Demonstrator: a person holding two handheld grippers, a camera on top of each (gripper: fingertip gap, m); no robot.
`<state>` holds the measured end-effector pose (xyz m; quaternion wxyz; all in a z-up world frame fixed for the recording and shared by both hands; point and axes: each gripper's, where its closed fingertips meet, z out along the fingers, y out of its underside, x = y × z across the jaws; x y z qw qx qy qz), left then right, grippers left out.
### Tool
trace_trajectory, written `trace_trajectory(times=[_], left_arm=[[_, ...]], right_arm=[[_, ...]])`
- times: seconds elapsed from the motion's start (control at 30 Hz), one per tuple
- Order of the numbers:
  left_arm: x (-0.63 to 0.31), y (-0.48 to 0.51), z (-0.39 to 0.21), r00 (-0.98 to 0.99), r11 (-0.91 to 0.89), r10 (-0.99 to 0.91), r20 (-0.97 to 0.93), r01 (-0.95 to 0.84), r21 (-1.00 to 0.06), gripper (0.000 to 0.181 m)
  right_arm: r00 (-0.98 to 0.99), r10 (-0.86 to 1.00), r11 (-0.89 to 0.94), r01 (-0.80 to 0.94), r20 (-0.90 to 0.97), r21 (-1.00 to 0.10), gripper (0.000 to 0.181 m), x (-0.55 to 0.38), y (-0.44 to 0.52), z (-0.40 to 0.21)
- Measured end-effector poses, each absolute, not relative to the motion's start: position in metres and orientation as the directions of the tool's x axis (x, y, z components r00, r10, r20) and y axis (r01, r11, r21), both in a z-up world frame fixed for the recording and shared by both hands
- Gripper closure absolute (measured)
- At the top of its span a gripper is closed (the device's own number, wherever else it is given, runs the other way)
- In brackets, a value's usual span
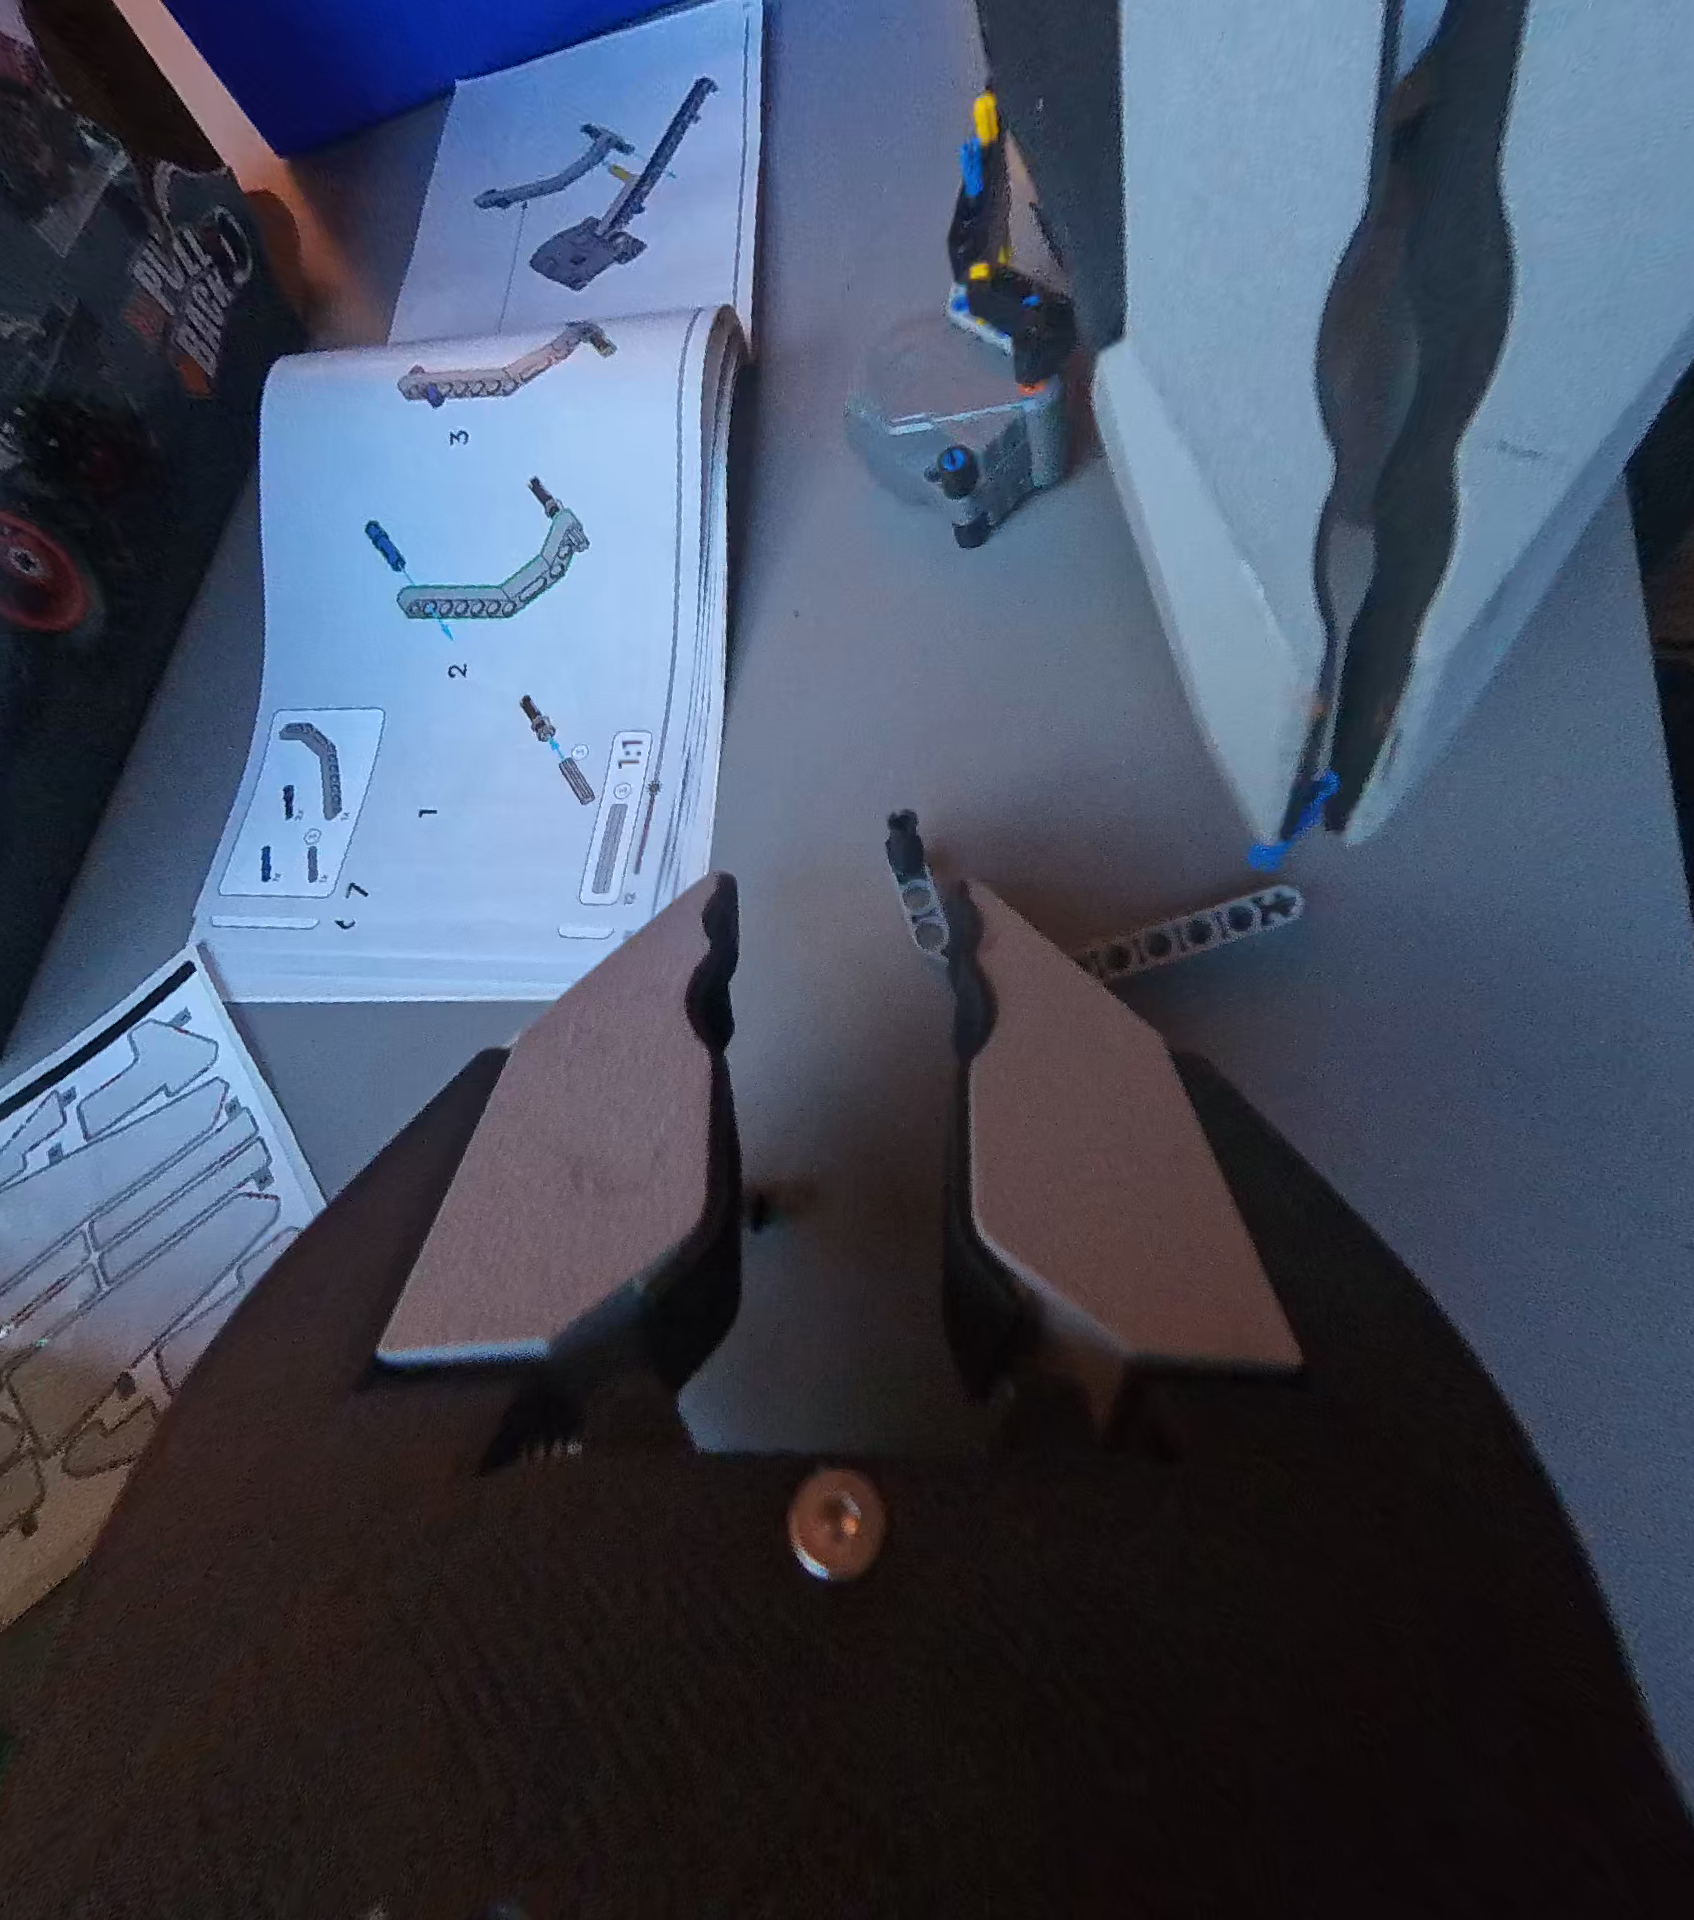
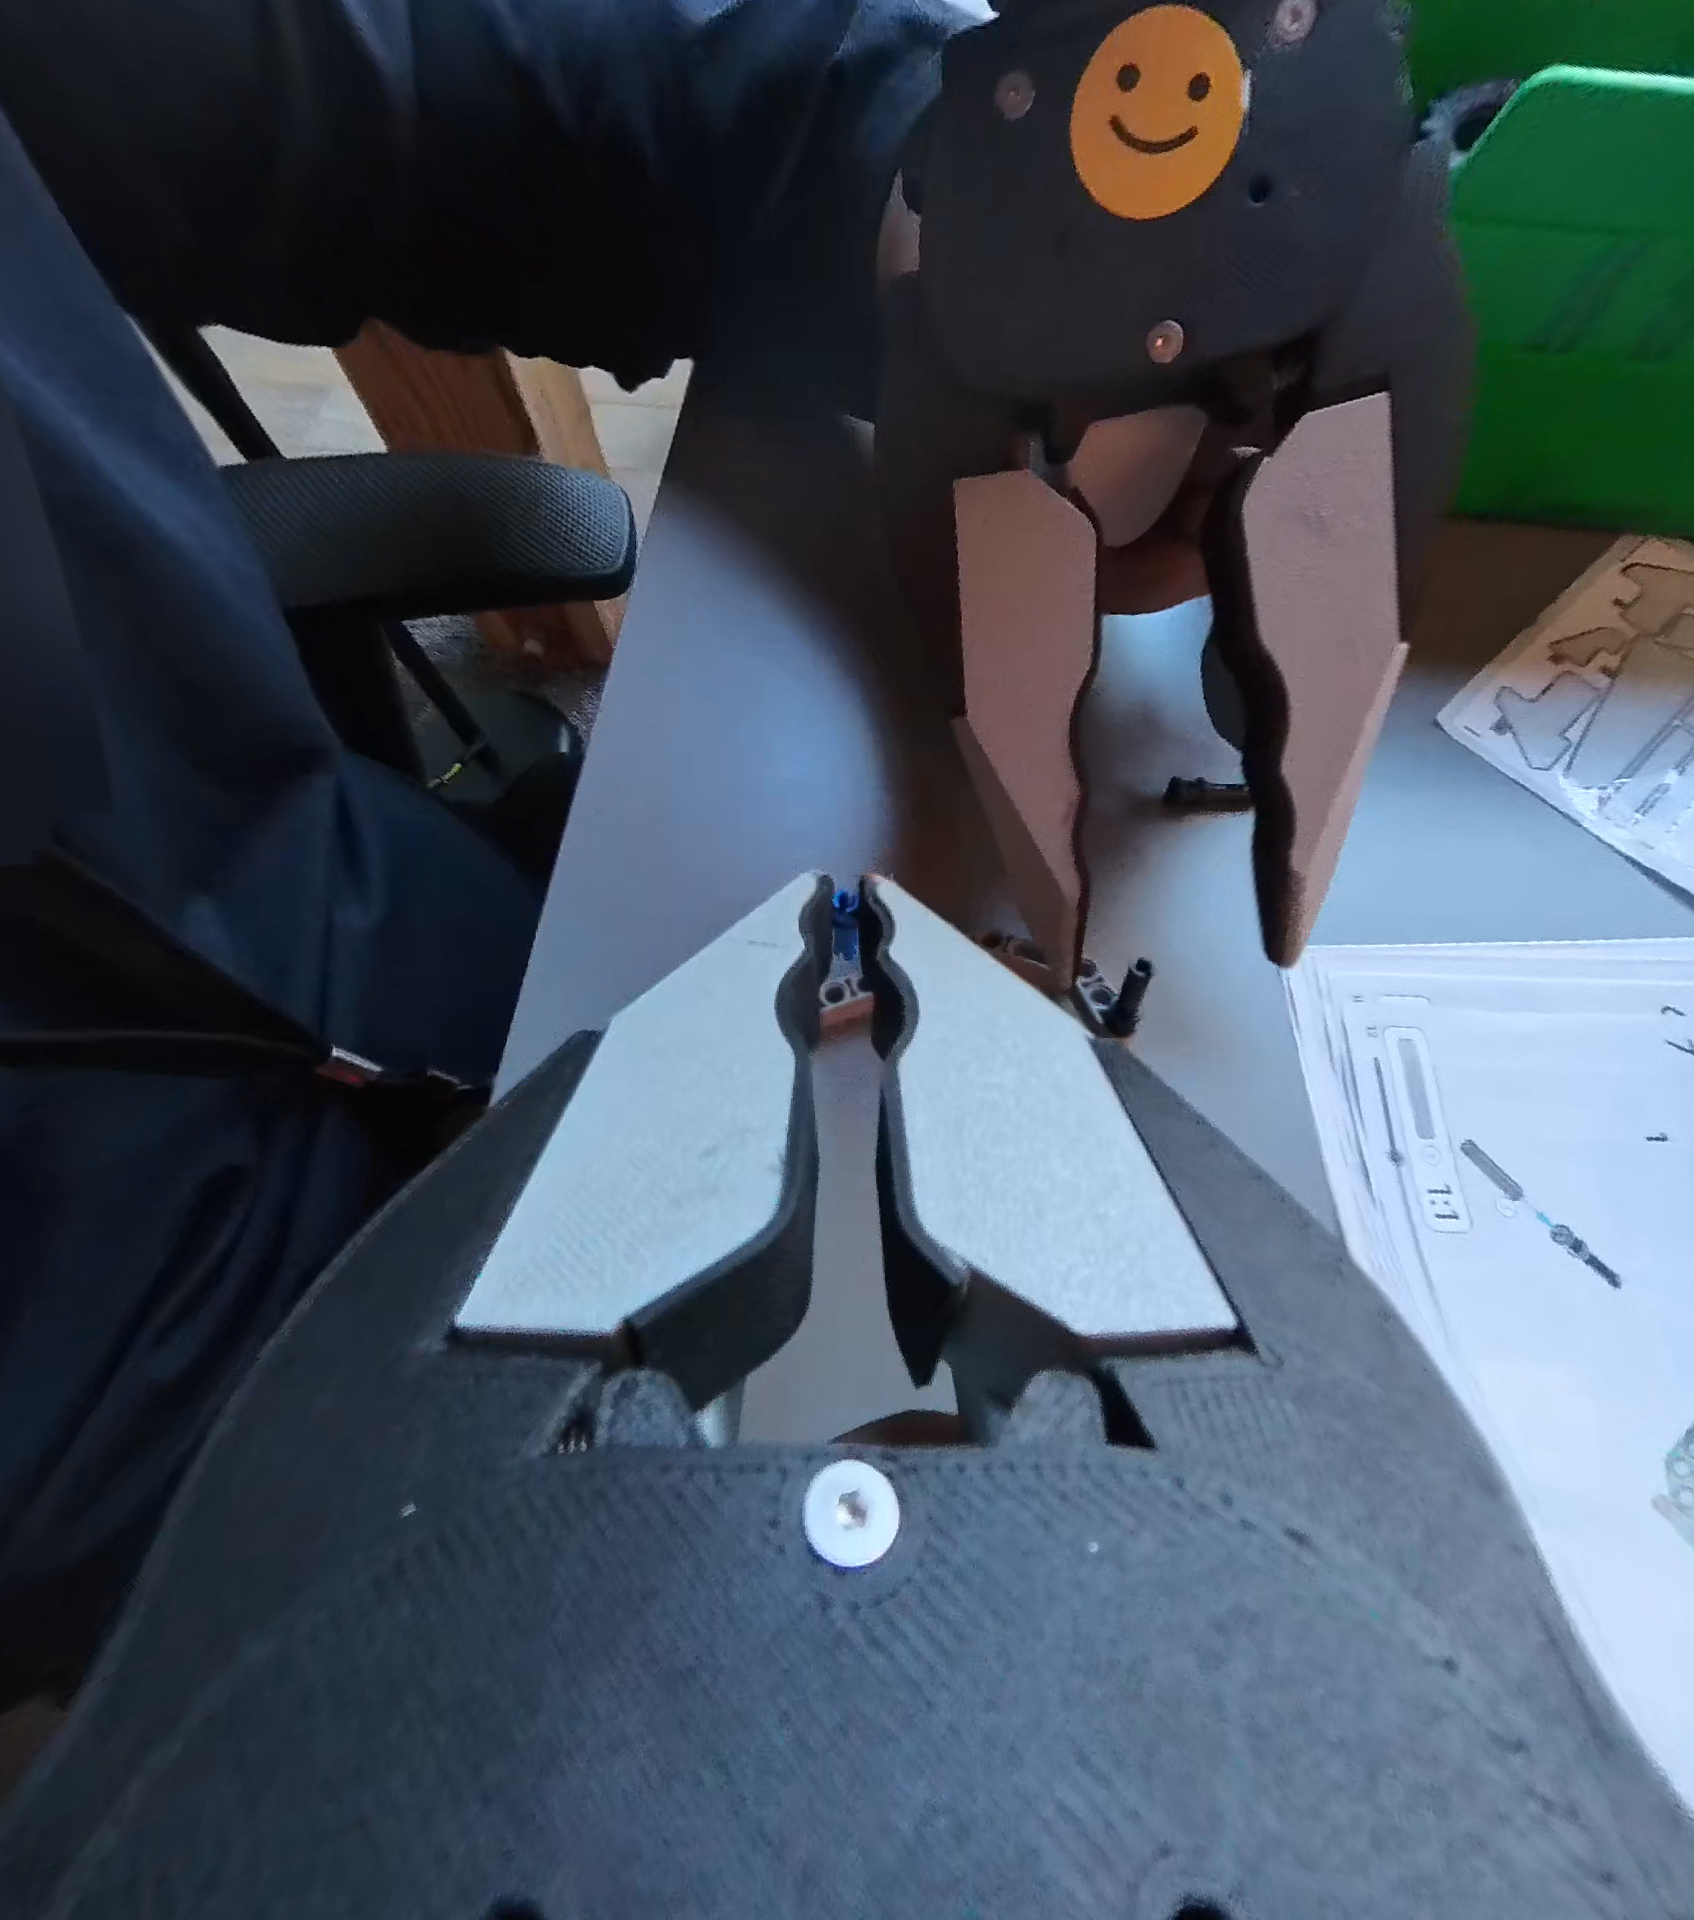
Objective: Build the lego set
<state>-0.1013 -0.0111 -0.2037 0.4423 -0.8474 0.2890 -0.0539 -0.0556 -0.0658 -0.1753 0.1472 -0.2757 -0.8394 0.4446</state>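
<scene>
My left gripper (image 1: 848,909) is open and empty, its brown fingers pointing down over a grey angled beam (image 1: 1196,930) that lies on the table with a black pin (image 1: 903,831) in one end. My right gripper (image 2: 838,888) is shut on a small blue pin (image 2: 843,930) and holds it just above the table. In the left wrist view the right gripper (image 1: 1331,821) and its blue pin (image 1: 1290,831) hover near the beam's far end. The right wrist view shows the left gripper (image 2: 1175,961) open over the beam (image 2: 1097,987).
A loose black pin (image 2: 1207,792) lies between the left fingers. The open instruction booklet (image 1: 510,623), a sticker sheet (image 1: 43,1247) and the set's box (image 1: 43,520) lie left. A partial assembly (image 1: 1009,416) stands behind. A green bin (image 2: 1632,291) is nearby. The table edge (image 2: 573,831) is near a chair.
</scene>
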Motion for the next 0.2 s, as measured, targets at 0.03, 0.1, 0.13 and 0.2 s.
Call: trace_trajectory(times=[0.03,0.1,0.13,0.2], left_arm=[[-0.101,-0.010,-0.203,0.827,-0.440,-0.537,-0.166,-0.443,-0.781,0.142],[-0.100,-0.008,-0.204,0.824,-0.441,-0.543,-0.164,-0.445,-0.779,0.141],[-0.099,-0.008,-0.206,0.821,-0.445,-0.549,-0.160,-0.449,-0.775,0.141],[-0.097,-0.007,-0.212,0.809,-0.454,-0.564,-0.165,-0.471,-0.756,0.141]], right_arm=[[-0.803,0.595,0.463,0.318,0.025,-0.827,0.179,-0.055,-0.062,-0.173],[-0.798,0.600,0.474,0.297,0.057,-0.829,0.179,-0.054,-0.051,-0.166],[-0.798,0.600,0.464,0.293,0.053,-0.836,0.179,-0.053,-0.047,-0.162],[-0.797,0.603,0.424,0.277,0.040,-0.862,0.179,-0.050,-0.042,-0.153]])
